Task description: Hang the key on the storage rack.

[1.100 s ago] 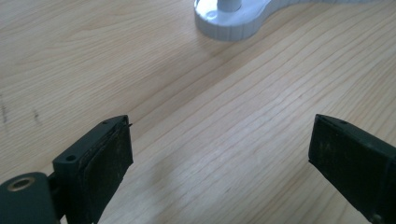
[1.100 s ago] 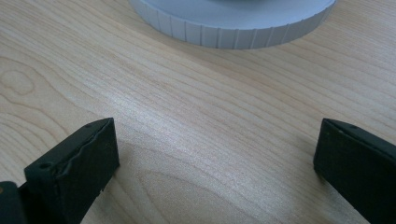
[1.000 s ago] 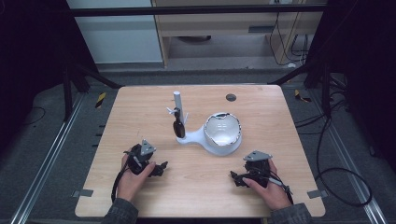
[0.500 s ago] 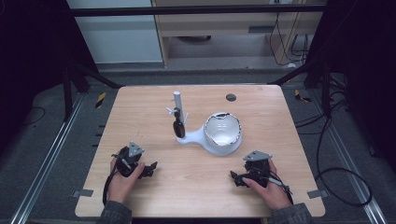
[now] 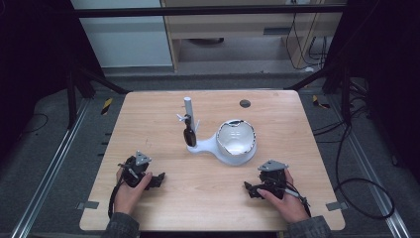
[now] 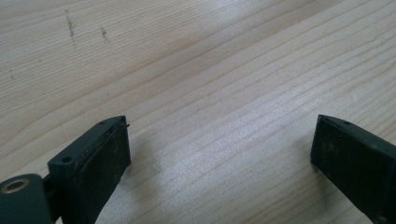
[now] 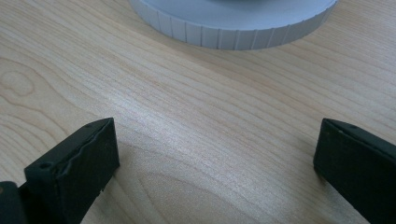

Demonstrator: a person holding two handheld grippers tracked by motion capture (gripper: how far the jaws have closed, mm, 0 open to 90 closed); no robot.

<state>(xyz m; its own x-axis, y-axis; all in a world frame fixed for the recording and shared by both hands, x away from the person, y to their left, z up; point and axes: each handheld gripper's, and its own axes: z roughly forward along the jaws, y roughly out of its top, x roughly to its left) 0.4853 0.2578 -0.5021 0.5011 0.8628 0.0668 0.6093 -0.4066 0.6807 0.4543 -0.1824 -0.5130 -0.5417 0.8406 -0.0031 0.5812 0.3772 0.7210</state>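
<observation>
A white stand [image 5: 218, 146] sits mid-table, with a round bowl-like cup [image 5: 236, 139] on its right and an upright post [image 5: 188, 106] on its left; a small dark bottle-shaped piece [image 5: 188, 135] hangs at the post. My left gripper [image 5: 157, 179] rests on the table's near left, held by a hand; in the left gripper view [image 6: 219, 158] its jaws stand wide apart over bare wood. At the near right lies my right gripper [image 5: 250, 190], its jaws spread with nothing between them [image 7: 217, 161], facing the stand's ribbed white base [image 7: 233, 28].
The wooden table [image 5: 163, 114] has a small dark round hole [image 5: 244, 103] near its far edge. Black frame bars and cables surround the table; grey tape tabs [image 5: 83, 205] sit at its near corners.
My left gripper and hand have slid left and toward the near edge of the table. The right gripper has stayed put.
</observation>
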